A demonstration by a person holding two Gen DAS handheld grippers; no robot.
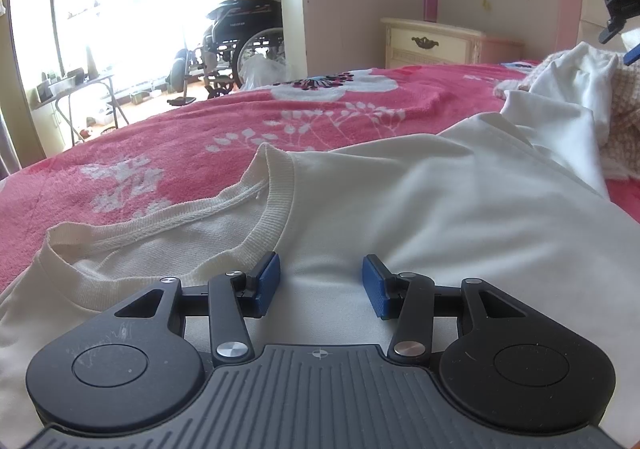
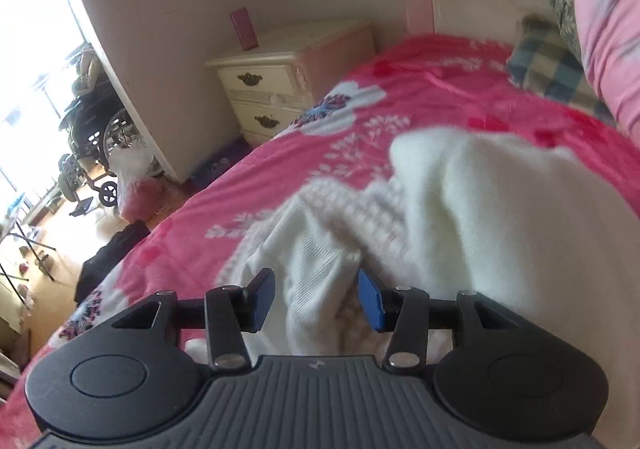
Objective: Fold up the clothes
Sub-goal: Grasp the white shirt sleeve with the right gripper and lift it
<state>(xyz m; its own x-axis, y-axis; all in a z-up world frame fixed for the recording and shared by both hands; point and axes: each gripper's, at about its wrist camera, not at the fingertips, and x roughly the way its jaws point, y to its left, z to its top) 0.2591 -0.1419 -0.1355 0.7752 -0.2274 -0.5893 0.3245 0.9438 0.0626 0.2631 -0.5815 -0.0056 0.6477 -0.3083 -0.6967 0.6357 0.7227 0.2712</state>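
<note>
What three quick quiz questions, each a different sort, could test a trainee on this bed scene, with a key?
1. True or false: the left claw is clamped on the white T-shirt.
2. What lies under the T-shirt? A pink floral blanket; B bare mattress; C grey rug.
3. Fill in: the pink cup stands on the ____.

Key: 1 false, its pads stand apart above the cloth; 2 A; 3 nightstand.
</note>
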